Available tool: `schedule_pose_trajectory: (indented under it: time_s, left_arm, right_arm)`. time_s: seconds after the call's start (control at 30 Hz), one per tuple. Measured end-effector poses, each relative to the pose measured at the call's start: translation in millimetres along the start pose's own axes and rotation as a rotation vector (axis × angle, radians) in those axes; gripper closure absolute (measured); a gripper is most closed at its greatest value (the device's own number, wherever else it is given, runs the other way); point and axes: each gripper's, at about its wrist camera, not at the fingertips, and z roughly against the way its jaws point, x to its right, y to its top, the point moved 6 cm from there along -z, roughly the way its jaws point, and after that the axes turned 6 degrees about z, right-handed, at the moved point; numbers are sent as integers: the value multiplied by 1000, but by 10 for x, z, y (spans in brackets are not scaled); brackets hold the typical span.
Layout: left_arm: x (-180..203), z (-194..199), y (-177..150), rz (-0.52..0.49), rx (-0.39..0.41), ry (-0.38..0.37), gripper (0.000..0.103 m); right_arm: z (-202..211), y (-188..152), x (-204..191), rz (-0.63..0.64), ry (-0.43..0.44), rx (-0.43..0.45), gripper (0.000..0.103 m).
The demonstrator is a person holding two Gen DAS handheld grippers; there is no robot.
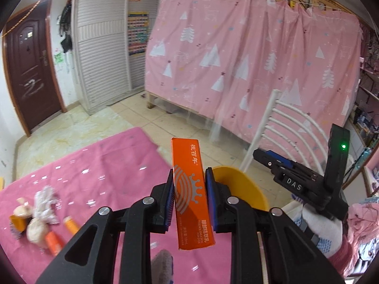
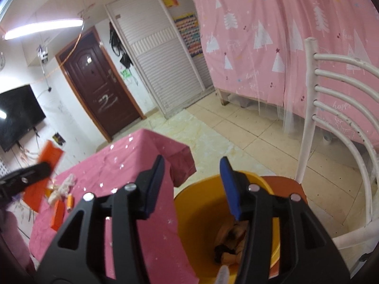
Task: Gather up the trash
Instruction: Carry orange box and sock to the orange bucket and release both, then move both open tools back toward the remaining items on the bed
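Note:
My left gripper (image 1: 189, 177) is shut on a long orange carton (image 1: 190, 194) with Chinese print, held upright above the pink table near the yellow bin (image 1: 246, 187). The carton also shows blurred in the right wrist view (image 2: 48, 158). My right gripper (image 2: 191, 168) is open and empty, above the yellow bin (image 2: 199, 215), which holds crumpled trash (image 2: 233, 239). It also shows in the left wrist view (image 1: 263, 157). More trash lies on the pink tablecloth (image 1: 106, 170): a crumpled tissue (image 1: 46, 203), small orange bottles (image 1: 71, 224) and wads.
A white metal chair (image 2: 331, 108) stands right of the bin, with an orange seat (image 2: 287, 185). A pink curtained bed (image 1: 248, 59) fills the back. A brown door (image 2: 99, 94), a white wardrobe (image 2: 163, 64) and a wall television (image 2: 16, 116) stand beyond the tiled floor.

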Motion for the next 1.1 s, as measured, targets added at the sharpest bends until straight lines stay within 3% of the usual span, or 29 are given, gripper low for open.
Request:
schedule_pose_trajectory:
  time_s: [0.3,0.37,0.43,0.47,0.77,1.1]
  left_arm:
    - [469,-488,-91,6,-58,-111,84]
    - [513,-554,-98,25,-73,-126,69]
    - [529,-567,-100,31,-68,-129,40]
    - [526,-558,-97,33,-59,-123,37]
    - [339,-341,-71,51,-36,-95,36]
    - [-157,107,-23,84,29,-33,36]
  right_arm:
    - [165,77,257,-57,-15,55,56]
    - [166,81,281,-55,-28,54,55]
    - [165,78,299,-57,-34,53,51]
    - [163,79,302,-61,-32,55,50]
    - [147,81,99,-17,-7,52,49]
    - [110,59,-500,82,50,25,49]
